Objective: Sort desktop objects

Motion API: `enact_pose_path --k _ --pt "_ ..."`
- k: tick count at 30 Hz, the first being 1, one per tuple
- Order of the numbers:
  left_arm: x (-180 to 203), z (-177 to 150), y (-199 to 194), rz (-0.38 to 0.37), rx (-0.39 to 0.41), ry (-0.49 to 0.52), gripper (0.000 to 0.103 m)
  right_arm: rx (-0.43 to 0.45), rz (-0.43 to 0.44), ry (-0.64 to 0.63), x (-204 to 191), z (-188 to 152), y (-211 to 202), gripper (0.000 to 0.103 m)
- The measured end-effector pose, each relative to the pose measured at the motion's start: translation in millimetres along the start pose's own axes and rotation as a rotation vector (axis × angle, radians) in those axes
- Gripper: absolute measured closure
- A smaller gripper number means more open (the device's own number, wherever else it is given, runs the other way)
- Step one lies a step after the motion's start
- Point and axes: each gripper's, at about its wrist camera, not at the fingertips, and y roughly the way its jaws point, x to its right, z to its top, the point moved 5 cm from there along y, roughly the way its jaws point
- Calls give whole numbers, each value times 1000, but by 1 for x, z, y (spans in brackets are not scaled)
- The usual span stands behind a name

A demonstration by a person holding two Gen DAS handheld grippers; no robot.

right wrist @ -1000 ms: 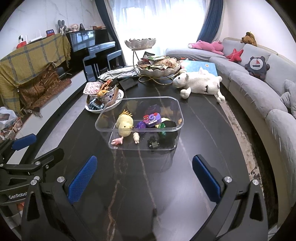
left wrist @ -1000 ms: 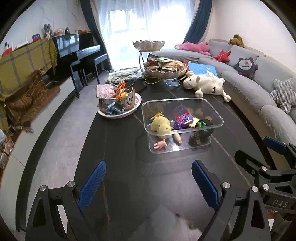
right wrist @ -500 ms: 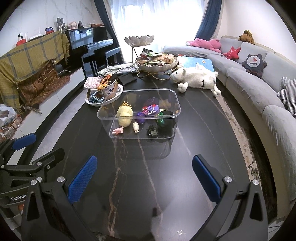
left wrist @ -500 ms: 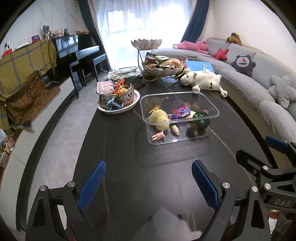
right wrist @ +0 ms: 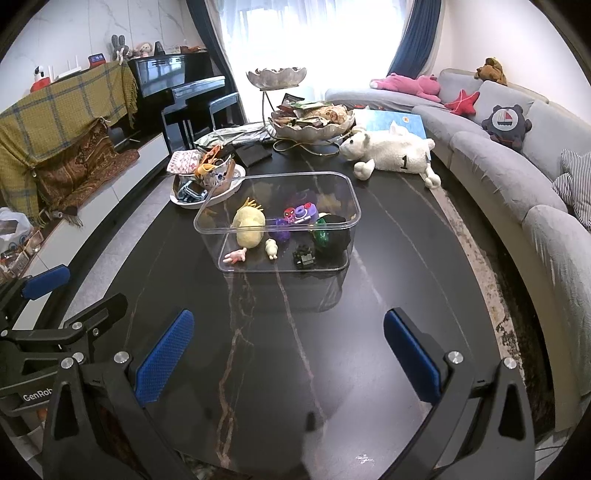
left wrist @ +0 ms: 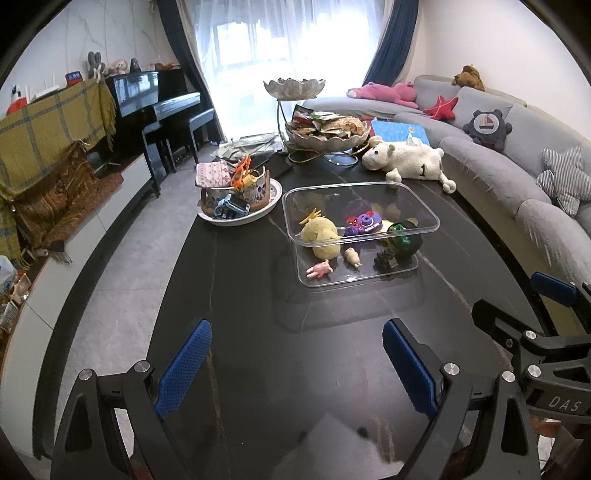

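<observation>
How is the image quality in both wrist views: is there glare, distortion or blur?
Left wrist view: the window is blown out white, and the glossy black table reflects the clear plastic box. Right wrist view: the window is overexposed too, and the grey sofa bends along the fisheye edge with dark corners. Both views look sharp, with no motion blur.

Home living rm: curved grey fabric sofa [left wrist: 491, 162] w/ plush toys, black upright piano [left wrist: 155, 99], sheer-curtained window [left wrist: 280, 48], dark marble-veined desk [right wrist: 295, 332] in the middle.
</observation>
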Motion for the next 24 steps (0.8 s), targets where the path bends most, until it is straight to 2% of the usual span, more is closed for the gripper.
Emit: enact_pose_path --k 24 --pt "2 -3 2 6 -17 0 11 -8 -14 -4 1 -3 0 1"
